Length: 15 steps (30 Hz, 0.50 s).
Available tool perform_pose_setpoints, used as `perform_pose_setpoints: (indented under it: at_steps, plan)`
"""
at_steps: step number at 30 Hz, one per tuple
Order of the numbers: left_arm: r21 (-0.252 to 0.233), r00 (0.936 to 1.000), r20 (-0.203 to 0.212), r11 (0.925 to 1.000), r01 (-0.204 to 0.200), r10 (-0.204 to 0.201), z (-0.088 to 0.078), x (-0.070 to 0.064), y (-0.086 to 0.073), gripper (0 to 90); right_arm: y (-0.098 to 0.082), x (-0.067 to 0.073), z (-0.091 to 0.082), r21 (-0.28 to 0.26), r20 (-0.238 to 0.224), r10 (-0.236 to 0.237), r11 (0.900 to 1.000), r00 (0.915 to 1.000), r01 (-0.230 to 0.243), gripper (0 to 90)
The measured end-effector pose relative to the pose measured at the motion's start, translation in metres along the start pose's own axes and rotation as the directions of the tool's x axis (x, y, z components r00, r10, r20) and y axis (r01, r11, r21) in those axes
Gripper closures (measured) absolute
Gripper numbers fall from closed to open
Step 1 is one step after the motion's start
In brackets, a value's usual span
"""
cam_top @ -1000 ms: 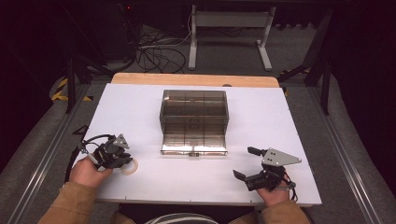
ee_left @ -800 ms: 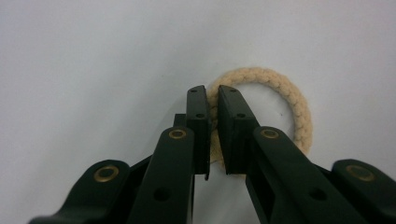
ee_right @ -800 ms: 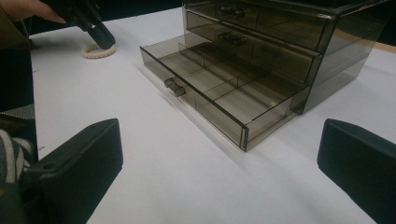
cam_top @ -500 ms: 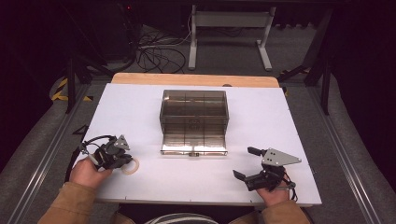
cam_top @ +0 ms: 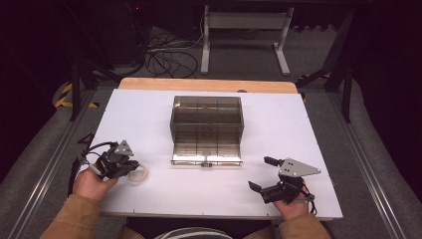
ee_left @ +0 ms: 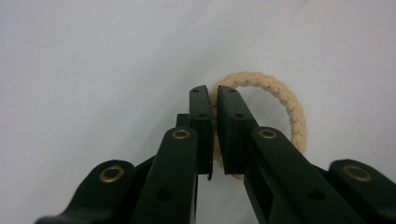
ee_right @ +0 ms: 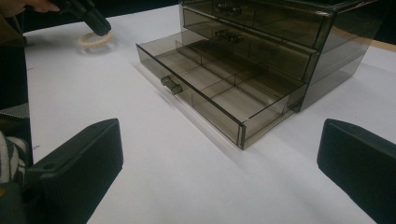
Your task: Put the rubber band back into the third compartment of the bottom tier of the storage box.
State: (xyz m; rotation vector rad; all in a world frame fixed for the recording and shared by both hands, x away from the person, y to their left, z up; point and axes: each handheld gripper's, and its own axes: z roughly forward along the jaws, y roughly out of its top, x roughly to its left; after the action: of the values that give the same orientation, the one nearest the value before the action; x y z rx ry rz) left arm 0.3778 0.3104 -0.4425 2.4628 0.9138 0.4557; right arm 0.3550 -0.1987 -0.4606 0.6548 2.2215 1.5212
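Left hand-held gripper (ee_left: 214, 109) — now closed on rope ring (ee_left: 285, 100)

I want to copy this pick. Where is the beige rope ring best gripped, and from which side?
Grip the cord itself, one jaw inside the loop and one outside, coming down from above at the person's side. The rope ring lies flat on the white table, so only its thin band offers a hold. The left gripper pinches it that way.

One fixed overhead view and two claw-mounted views.

The drawer cabinet (cam_top: 207, 130) is seen from above and in front; it is viewed low and near from its right (ee_right: 243, 70); the rope ring (ee_left: 261, 116), left of the cabinet, is shared.
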Motion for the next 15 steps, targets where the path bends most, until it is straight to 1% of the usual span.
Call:
perform_pose_setpoints:
  at_steps: [3,7,12,15]
  plan:
    - [-0.024,0.9998,-0.013,0.9996,0.012,-0.012,-0.004,0.0,0.0,85.2,0.0,0.0,0.0,0.004,0.002,0.0,1.0,1.0,0.0,1.0]
    - [-0.058,0.9995,-0.027,0.9982,0.014,-0.016,-0.009,-0.001,0.001,85.2,0.0,0.0,0.0,0.004,0.003,0.001,1.0,1.0,-0.001,0.9]
    - [-0.127,0.9985,-0.027,0.9909,0.045,-0.049,-0.017,0.0,0.001,85.2,0.0,-0.001,0.001,0.005,0.004,0.004,1.0,1.0,-0.004,0.9]
    - [-0.159,0.998,-0.013,0.9855,0.059,-0.062,-0.022,0.001,0.0,85.2,-0.001,-0.001,0.001,0.005,0.005,0.005,1.0,1.0,-0.005,1.0]
